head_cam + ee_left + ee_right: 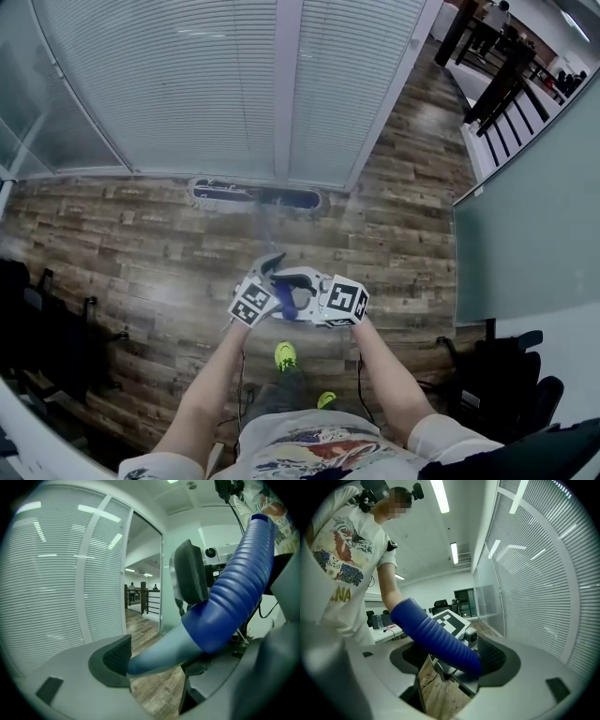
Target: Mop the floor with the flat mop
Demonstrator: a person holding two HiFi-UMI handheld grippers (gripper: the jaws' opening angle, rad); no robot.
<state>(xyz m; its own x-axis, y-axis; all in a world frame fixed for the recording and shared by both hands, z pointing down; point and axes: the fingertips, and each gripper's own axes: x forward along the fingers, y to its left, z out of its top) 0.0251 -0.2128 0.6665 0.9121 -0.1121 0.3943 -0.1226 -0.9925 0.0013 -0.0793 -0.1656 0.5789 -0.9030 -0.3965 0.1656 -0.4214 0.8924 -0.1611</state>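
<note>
Head view shows mop pole (267, 225) faint, blue grip (286, 306) half-hidden.

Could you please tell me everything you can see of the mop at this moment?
The mop has a flat, oblong head with a blue rim and a greyish middle. The head lies flat on the wood floor along the foot of the glass wall. Its thin handle, blurred here, slopes back up to the grippers. The upper end carries a blue ribbed grip above a pale grey-blue sleeve. The left gripper is shut on the sleeve, and the right gripper is shut on the ribbed grip.
</note>
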